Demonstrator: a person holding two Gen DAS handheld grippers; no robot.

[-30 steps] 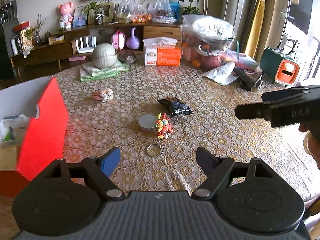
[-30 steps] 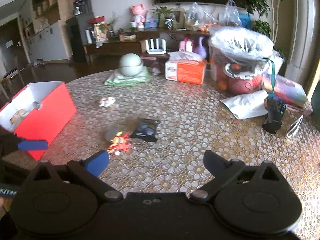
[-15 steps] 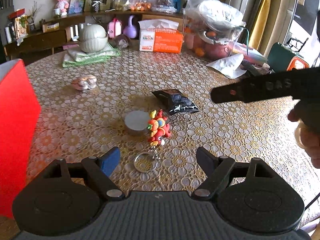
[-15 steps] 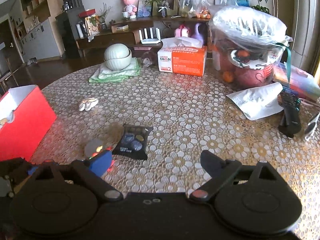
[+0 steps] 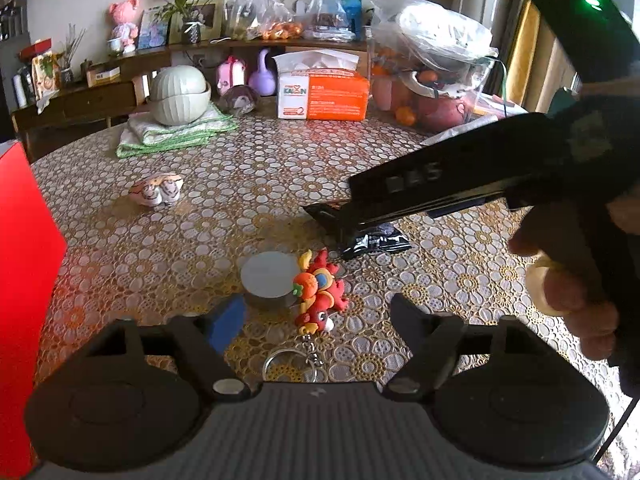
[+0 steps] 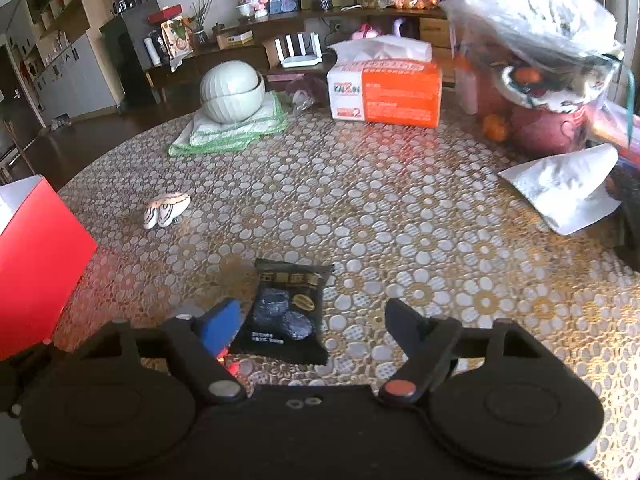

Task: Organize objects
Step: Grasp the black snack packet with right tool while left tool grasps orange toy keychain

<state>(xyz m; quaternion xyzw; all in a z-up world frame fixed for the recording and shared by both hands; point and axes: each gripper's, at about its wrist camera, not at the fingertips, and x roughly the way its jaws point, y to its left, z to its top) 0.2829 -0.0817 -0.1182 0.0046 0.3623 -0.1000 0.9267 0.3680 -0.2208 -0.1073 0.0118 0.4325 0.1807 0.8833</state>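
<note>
Both grippers hang wide open and empty, the right gripper (image 6: 314, 318) over the black snack packet (image 6: 289, 314), the left gripper (image 5: 318, 316) over the red toy keychain (image 5: 320, 292), so closing comes next.

Soft daylight enters from the right; both fisheye views bend strongly at the edges, a red cast tints the tablecloth (image 6: 400, 208), far shelves blur

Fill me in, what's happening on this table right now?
A person holds a gripper in each hand over the patterned table, sorting small items. The right gripper is open and low over the black snack packet. The left gripper is open around the red dragon keychain, next to the round tin. Nothing is gripped yet. The red box stands at the left.
</note>
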